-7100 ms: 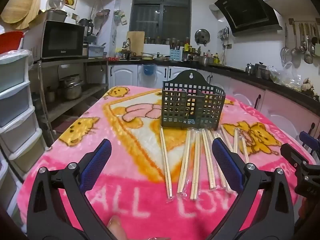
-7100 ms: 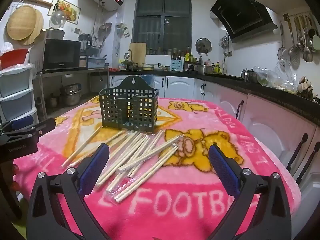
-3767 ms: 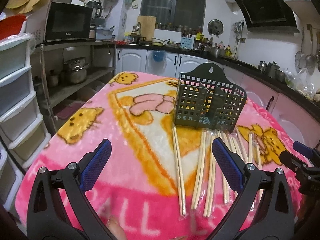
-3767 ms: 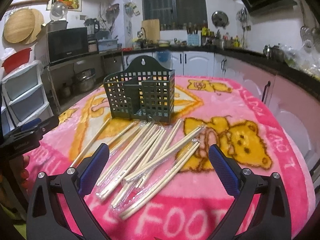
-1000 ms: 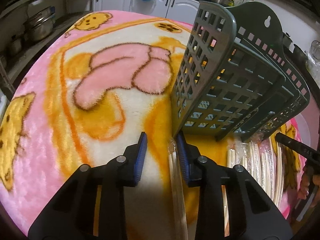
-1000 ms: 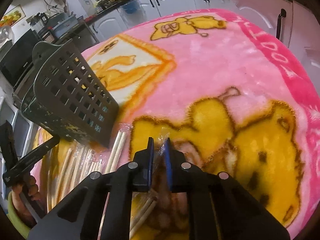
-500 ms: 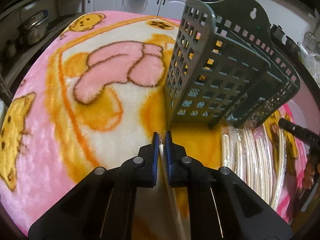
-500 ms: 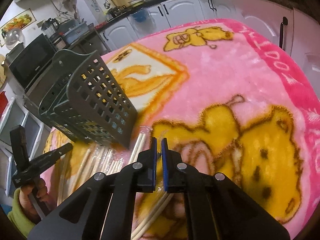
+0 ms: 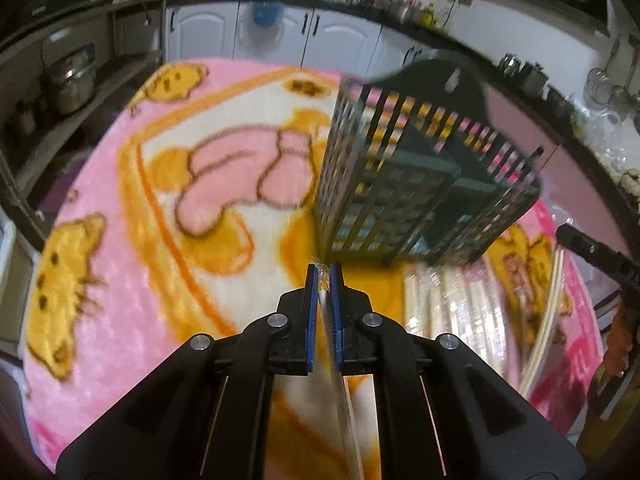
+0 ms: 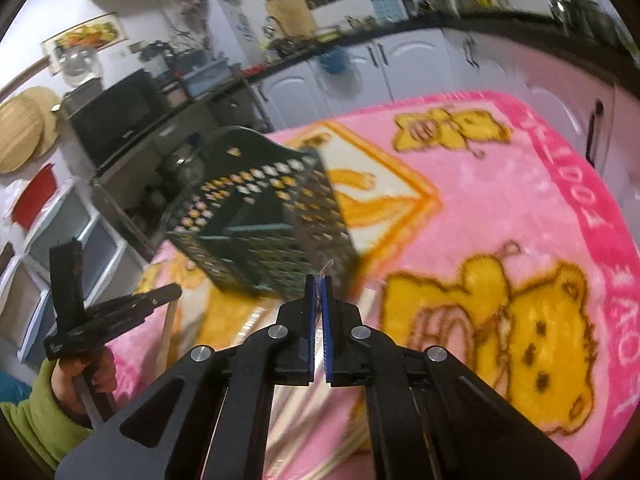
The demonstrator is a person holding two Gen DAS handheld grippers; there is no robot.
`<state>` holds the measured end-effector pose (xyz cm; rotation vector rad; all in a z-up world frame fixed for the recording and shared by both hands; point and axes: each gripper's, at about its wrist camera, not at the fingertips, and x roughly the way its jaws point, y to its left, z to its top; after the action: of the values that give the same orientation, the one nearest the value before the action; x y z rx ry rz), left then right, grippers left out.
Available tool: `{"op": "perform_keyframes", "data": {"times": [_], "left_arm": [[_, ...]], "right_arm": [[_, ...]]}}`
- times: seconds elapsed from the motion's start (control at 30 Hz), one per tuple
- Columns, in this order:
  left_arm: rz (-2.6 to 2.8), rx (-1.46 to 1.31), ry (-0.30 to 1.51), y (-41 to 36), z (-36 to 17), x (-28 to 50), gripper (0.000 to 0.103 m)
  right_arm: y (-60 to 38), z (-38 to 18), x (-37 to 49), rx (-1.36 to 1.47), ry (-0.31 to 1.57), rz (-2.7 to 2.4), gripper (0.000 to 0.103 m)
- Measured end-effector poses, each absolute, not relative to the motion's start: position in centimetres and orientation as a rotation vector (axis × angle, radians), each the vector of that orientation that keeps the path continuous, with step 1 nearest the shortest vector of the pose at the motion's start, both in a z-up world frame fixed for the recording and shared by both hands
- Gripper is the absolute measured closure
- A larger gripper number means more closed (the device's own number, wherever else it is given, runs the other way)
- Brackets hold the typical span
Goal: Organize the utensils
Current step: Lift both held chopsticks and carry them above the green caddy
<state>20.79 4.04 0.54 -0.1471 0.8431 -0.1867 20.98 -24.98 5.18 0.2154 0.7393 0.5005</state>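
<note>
A dark green slotted utensil basket (image 9: 424,184) stands on the pink blanket, also in the right wrist view (image 10: 264,220). My left gripper (image 9: 325,276) is shut on a plastic-wrapped pair of chopsticks (image 9: 344,400), lifted just in front of the basket's near left corner. My right gripper (image 10: 318,280) is shut on another wrapped pair of chopsticks (image 10: 320,336), its wrapper tip showing between the pads, near the basket's right corner. Several more wrapped chopsticks (image 9: 460,312) lie on the blanket to the right of my left gripper.
The table carries a pink cartoon-bear blanket (image 9: 168,208). The left gripper and the hand holding it (image 10: 92,320) show at the left of the right wrist view. White kitchen cabinets (image 9: 272,36) and a shelf with pots (image 9: 68,84) stand behind the table.
Both grippers have risen with their chopsticks and now sit higher in front of the basket. The views are blurred by motion.
</note>
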Motion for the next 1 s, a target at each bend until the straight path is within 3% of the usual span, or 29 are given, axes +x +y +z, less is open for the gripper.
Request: {"op": "perform_keyframes", "data": {"times": [0.4, 1.0], "left_arm": [[-0.265, -0.173, 0.648, 2.8, 7.8, 18.6, 0.100], [-0.320, -0.175, 0.490, 1.0, 13.7, 19.1, 0.100]], "right_arm": [[-21.3, 11.1, 17.0, 0.152, 0.594, 0.666, 0.101], [-21.0, 16.3, 16.5, 0.153, 0.448, 0.681, 0.102]]}}
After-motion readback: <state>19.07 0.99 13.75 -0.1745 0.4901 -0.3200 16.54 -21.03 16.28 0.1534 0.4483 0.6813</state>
